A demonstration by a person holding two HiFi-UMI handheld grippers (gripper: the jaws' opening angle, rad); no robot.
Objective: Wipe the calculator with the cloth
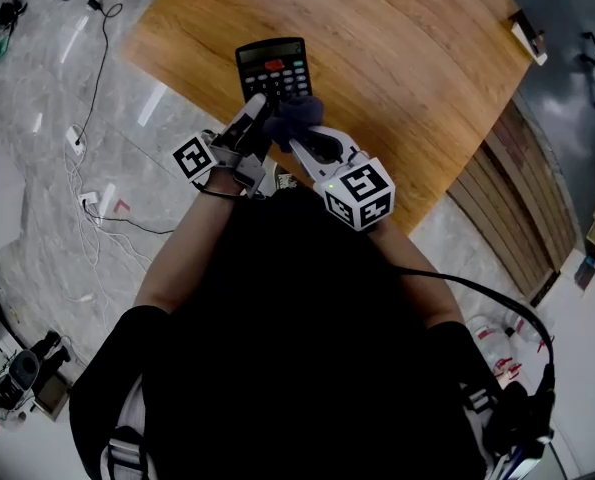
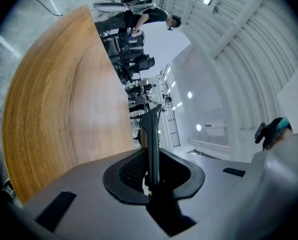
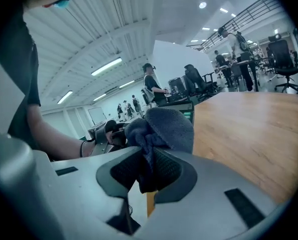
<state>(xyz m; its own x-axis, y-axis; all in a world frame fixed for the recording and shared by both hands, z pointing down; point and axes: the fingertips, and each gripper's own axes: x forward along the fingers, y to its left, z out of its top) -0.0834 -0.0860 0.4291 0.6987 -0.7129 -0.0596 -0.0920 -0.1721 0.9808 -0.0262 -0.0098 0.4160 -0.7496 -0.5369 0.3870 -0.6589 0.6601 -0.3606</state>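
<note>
A black calculator (image 1: pixel 273 67) with a red key hangs over the near edge of the wooden table (image 1: pixel 417 78). My left gripper (image 1: pixel 256 105) is shut on its lower end. In the left gripper view the calculator (image 2: pixel 152 134) shows edge-on, pinched between the pads. A dark grey-blue cloth (image 1: pixel 295 117) is bunched in my right gripper (image 1: pixel 296 135), which is shut on it, and it rests against the calculator's lower keys. In the right gripper view the cloth (image 3: pixel 163 128) bulges out of the jaws and hides most of the calculator (image 3: pixel 188 110) behind it.
Cables and a power strip (image 1: pixel 85 204) lie on the grey floor to the left. Camera gear (image 1: pixel 22 376) sits at lower left. A small white object (image 1: pixel 529 40) lies at the table's far right corner. A slatted wooden panel (image 1: pixel 512 218) runs beside the table.
</note>
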